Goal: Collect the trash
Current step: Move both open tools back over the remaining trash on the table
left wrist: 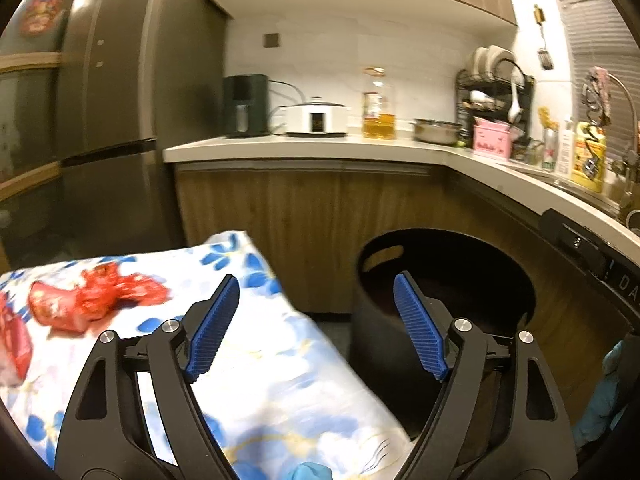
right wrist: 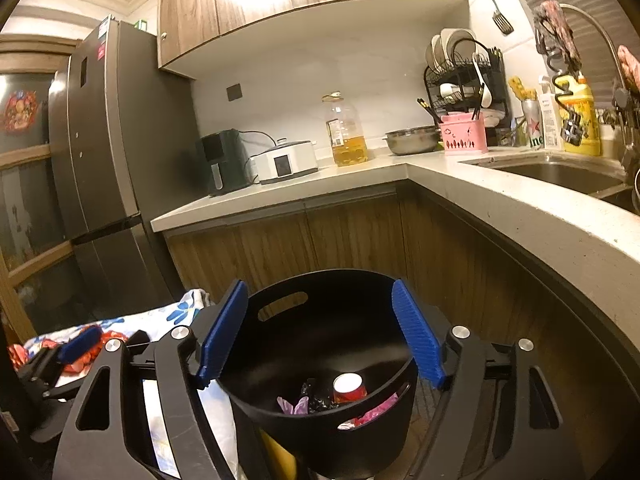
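My left gripper point(left wrist: 316, 328) spread wide, nothing between blue pads point(left wrist: 212, 332), hanging over edge of floral cloth point(left wrist: 260, 360). Red crumpled wrapper point(left wrist: 100, 300) lies on cloth, left of gripper, apart from it. My right gripper point(right wrist: 320, 336) also released, empty, fingers straddling black bin point(right wrist: 320, 432) from above. Inside bin I see red can point(right wrist: 349, 388), pink and dark scraps beside it. Kitchen counter point(right wrist: 500, 208) curves right of bin.

Matt black plastic bin point(right wrist: 320, 412), floral cloth point(left wrist: 260, 360), wood-grain cabinets point(right wrist: 320, 236), speckled stone counter point(right wrist: 520, 208)
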A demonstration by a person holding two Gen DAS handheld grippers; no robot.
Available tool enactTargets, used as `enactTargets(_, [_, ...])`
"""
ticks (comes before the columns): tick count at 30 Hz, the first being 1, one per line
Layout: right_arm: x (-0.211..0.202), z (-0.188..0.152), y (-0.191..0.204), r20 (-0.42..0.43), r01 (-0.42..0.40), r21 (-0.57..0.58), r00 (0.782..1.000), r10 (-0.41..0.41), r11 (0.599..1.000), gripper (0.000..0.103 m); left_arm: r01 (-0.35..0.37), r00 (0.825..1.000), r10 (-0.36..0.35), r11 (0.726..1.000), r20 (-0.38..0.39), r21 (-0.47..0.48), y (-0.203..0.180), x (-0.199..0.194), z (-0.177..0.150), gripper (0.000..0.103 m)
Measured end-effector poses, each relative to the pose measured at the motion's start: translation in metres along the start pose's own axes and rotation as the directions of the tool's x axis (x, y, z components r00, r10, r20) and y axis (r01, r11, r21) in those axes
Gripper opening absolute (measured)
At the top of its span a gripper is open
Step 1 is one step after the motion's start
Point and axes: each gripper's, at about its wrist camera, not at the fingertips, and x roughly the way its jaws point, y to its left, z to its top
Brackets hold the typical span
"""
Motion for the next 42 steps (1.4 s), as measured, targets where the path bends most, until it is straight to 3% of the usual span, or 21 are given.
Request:
enactTargets(14, [-0.028, -0.013, 0.043, 0.008, -0.072, -0.070, 0.997, 0.073, 0.995, 0.078, -0.160, 0.986, 0.164, 0.981, 0.023, -0.112, 0.066, -0.063, -0.015, 0.083])
enactTargets(23, [-0.034, -0.023, 0.077, -0.013, -0.158, -0.067, 0.987, 0.158, 0.985, 0.078, -0.286, 0.957, 0.290, 0.946, 0.005, -0.154, 0.116, -0.091, -0.032, 0.083])
enactTargets(31, [-0.034, -0.035, 0.121, -0.045, -0.248, -0.071, 0.968, 0.245, 0.966, 0.078, -0.432, 0.900, 0.436, 0.879, -0.027, -0.200, 0.181, -0.112, -0.049, 0.083])
enactTargets(38, [-0.030, -0.049, 0.163, -0.080, -0.317, -0.063, 0.947, 0.312, 0.946, 0.078, -0.550, 0.832, 0.554, 0.811, -0.040, -0.199, 0.233, -0.119, -0.060, 0.083])
enactTargets(42, [-0.026, -0.053, 0.186, -0.098, -0.350, -0.065, 0.934, 0.343, 0.935, 0.078, -0.582, 0.811, 0.582, 0.791, -0.060, -0.190, 0.256, -0.106, -0.061, 0.081])
